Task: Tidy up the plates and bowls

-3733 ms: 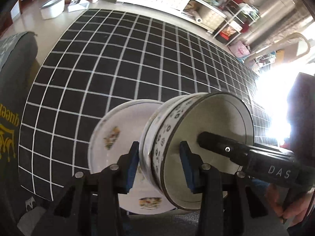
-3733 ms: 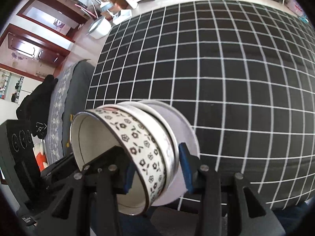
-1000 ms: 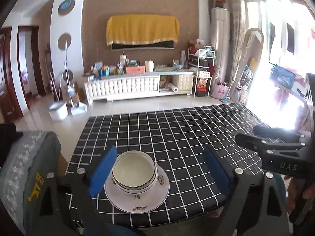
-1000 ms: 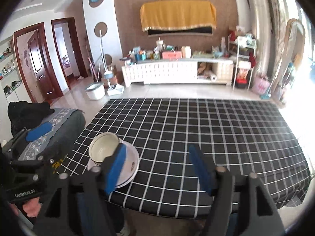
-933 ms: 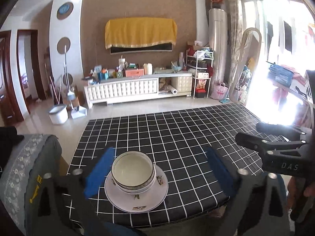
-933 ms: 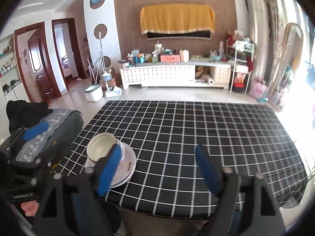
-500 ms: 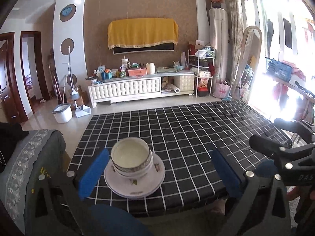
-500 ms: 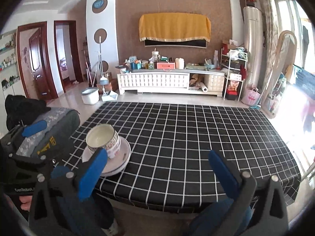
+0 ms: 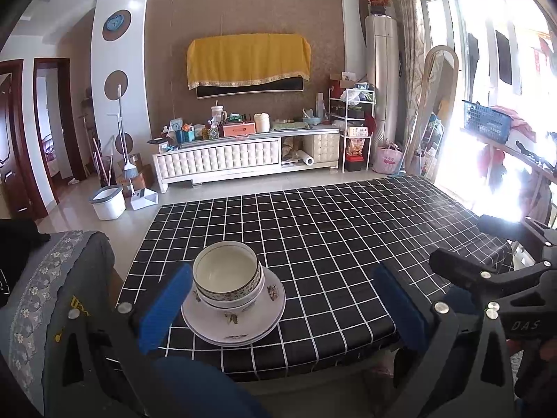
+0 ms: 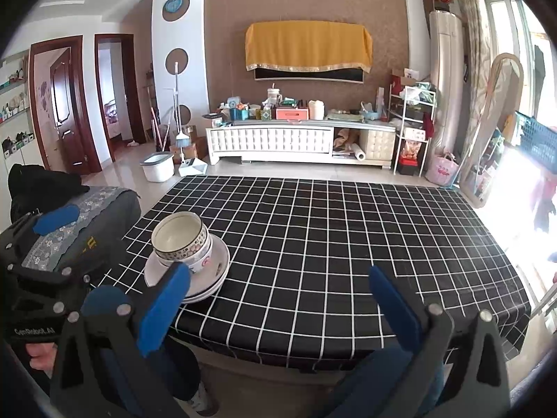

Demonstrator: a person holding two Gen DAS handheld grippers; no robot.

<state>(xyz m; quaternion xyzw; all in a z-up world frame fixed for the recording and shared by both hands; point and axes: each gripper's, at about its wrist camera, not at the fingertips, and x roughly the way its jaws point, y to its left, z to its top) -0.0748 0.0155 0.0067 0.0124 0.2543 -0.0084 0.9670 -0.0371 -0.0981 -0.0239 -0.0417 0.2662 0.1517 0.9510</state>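
Observation:
Two nested patterned bowls (image 9: 226, 275) stand upright on white flowered plates (image 9: 240, 331) near the front left corner of the black checked table (image 9: 348, 237). My left gripper (image 9: 282, 277) is open and pulled back from the stack, with nothing between its blue pads. The right wrist view shows the same bowls (image 10: 181, 237) and plates (image 10: 217, 268) at the left, behind the left pad. My right gripper (image 10: 278, 273) is open wide and holds nothing. Each gripper shows at the edge of the other's view: the right gripper (image 9: 487, 278) and the left gripper (image 10: 41, 264).
A grey cloth-covered seat (image 9: 52, 296) stands close to the table's left edge. Beyond the table are a white bucket (image 9: 108, 202), a white TV cabinet (image 9: 243, 160) and shelves. A hand (image 10: 40, 351) grips the left tool. Bright windows lie to the right.
Earlier both grippers held the tilted bowls over the plate. Now the bowls stand on the plates, both grippers have let go, drawn back and spread their jaws wider.

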